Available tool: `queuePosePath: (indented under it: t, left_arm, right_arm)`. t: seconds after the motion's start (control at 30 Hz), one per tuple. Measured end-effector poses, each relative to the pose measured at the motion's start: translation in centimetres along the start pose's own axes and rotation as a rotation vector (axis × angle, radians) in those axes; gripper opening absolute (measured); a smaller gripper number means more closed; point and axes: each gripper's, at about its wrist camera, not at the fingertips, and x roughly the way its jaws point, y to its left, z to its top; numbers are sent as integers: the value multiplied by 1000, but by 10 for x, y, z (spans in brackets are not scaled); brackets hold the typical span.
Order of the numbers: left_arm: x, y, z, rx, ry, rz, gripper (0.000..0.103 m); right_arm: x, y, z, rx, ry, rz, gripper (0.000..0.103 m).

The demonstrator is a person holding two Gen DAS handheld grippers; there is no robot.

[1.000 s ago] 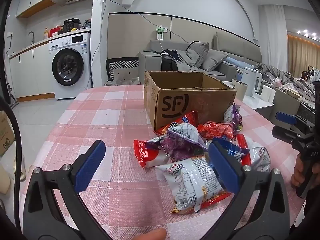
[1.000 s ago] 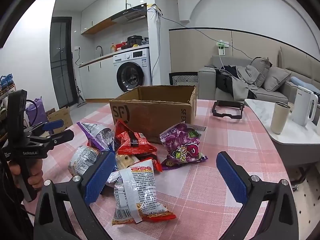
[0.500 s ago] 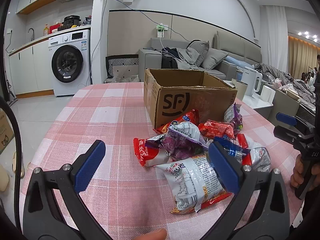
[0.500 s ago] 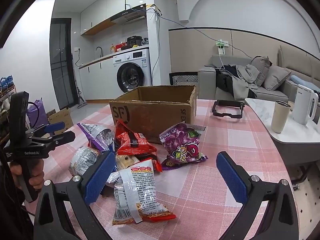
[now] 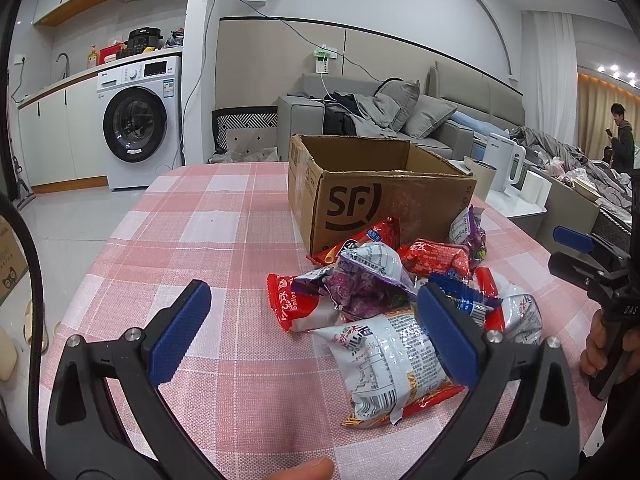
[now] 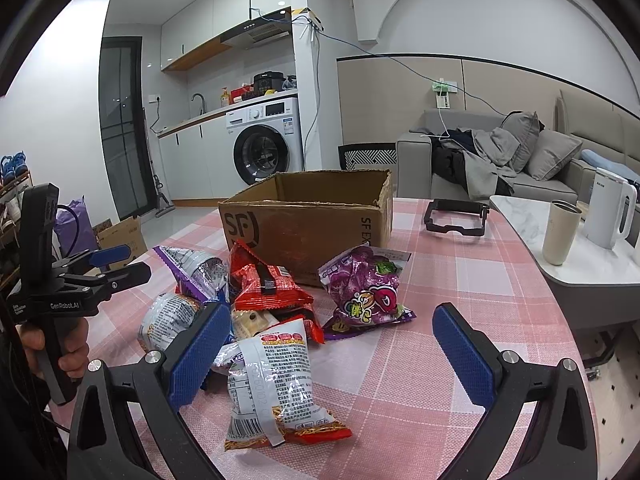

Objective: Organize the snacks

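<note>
So nothing is gripped yet. The left gripper [image 5: 314, 322] hangs low in its own view with its blue-padded jaws spread wide and empty, and the right gripper [image 6: 326, 344] sits the same way at the bottom of the right wrist view, jaws wide and bare.

The snacks lie heaped on the pink-and-white checked tablecloth [image 5: 208, 224], just in front of the open brown cardboard box printed with black letters [image 5: 380, 184], which stands centre frame in both views. The silver-and-white crinkly noodle packet with a red end [image 6: 276, 380] is nearest, at lower centre of the right wrist view. Behind it sit a glossy red foil packet [image 6: 270, 286], a silver packet with purple edging [image 6: 196, 268] to its left, and a purple packet with a cartoon printed on its front [image 6: 366, 288] a little apart to the right, close to the box wall.

Risks, as I judge them: the packets overlap, so closing on one may drag or pinch its neighbour and scatter the heap toward the table edge. The film looks slick and air-puffed, so a grip on the belly may slip or crush the contents; a sealed end seems safer. Both grippers face the same pile from opposite sides, so reaching together could knock them into each other. The box walls stand tall, and a packet carried too low could catch the rim and drop outside. The black plastic frame [image 6: 456, 220] at right centre seems clear of the work.
</note>
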Motion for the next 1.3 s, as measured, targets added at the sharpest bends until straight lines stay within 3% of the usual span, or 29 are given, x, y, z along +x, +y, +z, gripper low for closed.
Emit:
queuePosePath:
  t: [1.03, 1.3]
  left_arm:
    - [4, 1, -3, 5, 8, -2, 103]
    - [3, -13, -1, 60, 62, -57, 103]
  right_arm:
    - [-1, 0, 1, 4, 4, 9, 103]
    - [6, -7, 1, 41, 90, 58, 103]
